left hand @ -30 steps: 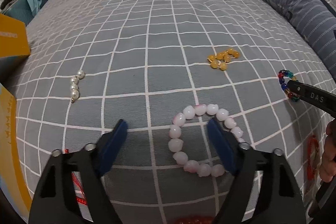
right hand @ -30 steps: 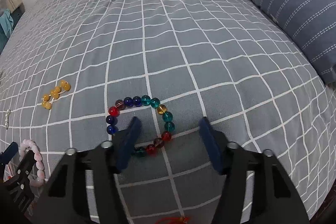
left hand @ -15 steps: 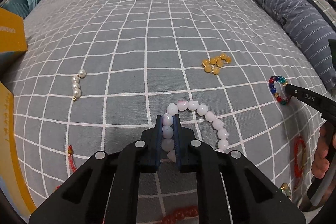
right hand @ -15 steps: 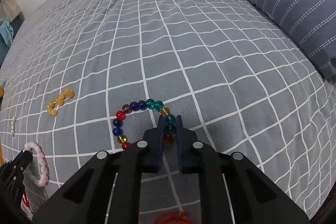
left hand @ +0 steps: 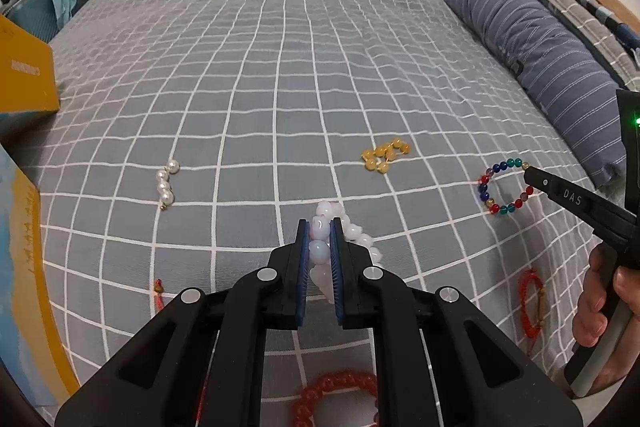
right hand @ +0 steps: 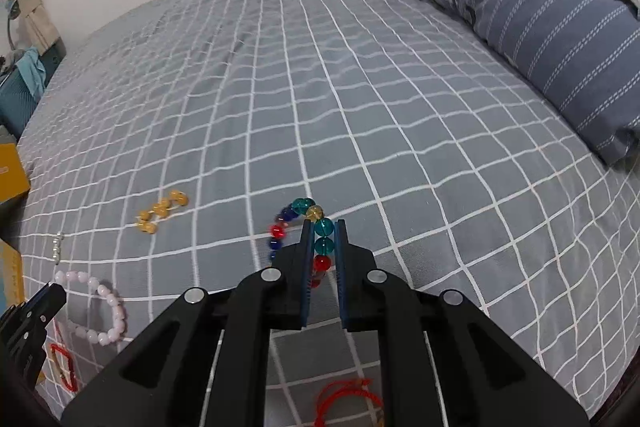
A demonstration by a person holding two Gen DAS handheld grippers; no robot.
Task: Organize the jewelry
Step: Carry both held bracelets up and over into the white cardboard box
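Currently the bed (left hand: 280, 75), under a grey checked sheet, bears everything I note, and I place each item relative to it. Along its right edge lies a striped blue pillow (left hand: 536, 39). At its left edge stands a yellow box (left hand: 24, 75).

My left gripper (left hand: 319, 239) is pressed together on the pink bracelet (left hand: 320, 247), beads pinched between the blue pads; the loose loop hangs toward the sheet near the bed's front centre. My right gripper (right hand: 322, 243) is likewise clamped on the coloured bracelet (right hand: 322, 247), teal and red beads between its pads, the rest of the loop drooping to the left. A hand (left hand: 600, 307) holds that tool at the bed's front right.

Lying on the sheet: amber beads (left hand: 385, 155) mid-bed, a pearl strand (left hand: 166, 183) toward the left side, a red cord bracelet (left hand: 532, 303) at front right, a red bead bracelet (left hand: 336, 395) at the front edge, partly hidden by my left tool.
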